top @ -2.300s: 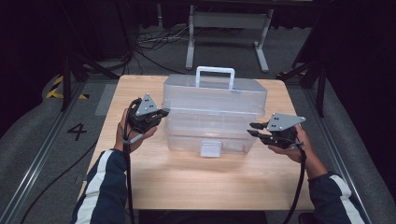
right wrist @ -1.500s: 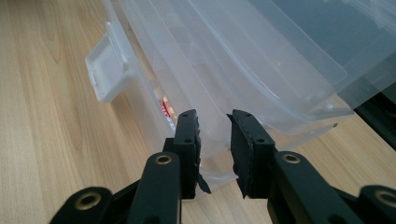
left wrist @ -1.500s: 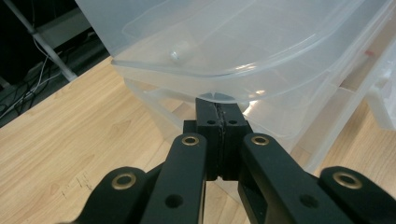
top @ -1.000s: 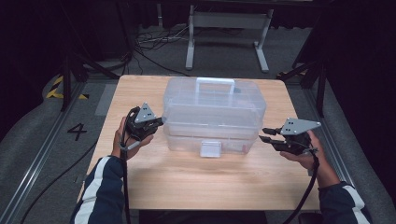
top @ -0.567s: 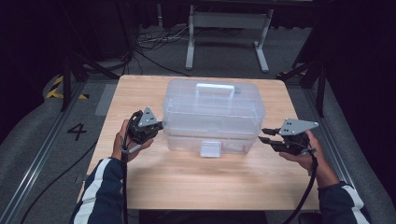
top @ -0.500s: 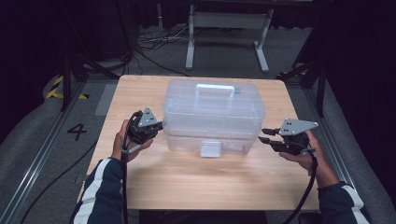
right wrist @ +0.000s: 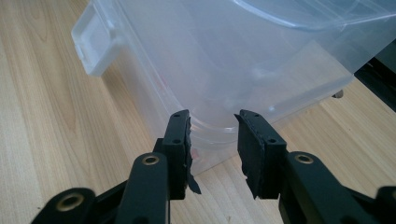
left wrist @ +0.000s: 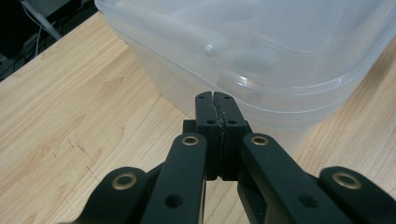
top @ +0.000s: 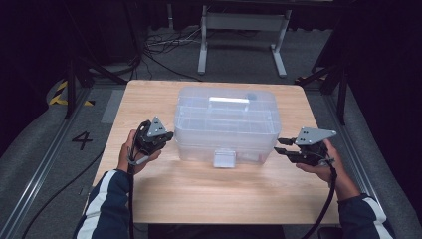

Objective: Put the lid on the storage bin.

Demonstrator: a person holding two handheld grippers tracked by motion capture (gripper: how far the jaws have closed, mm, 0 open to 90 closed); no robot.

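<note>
From the high view, a clear plastic box [top: 226,122] is sitting in the middle of the desk [top: 209,194], its long side running from 9 o'clock to 3 o'clock. The left gripper [top: 166,135] is waiting at the box's 9 o'clock end, and the right gripper [top: 282,148] at its 3 o'clock end. The left one is looking a bit nearer.

In the left gripper view, the left gripper [left wrist: 215,100] is pressing its jaws together on nothing, with the box [left wrist: 261,51] lying just ahead at 12 o'clock.

In the right gripper view, the right gripper [right wrist: 212,126] is holding its jaws apart, and the box corner [right wrist: 210,84] is standing just ahead between them, not pinched.
</note>
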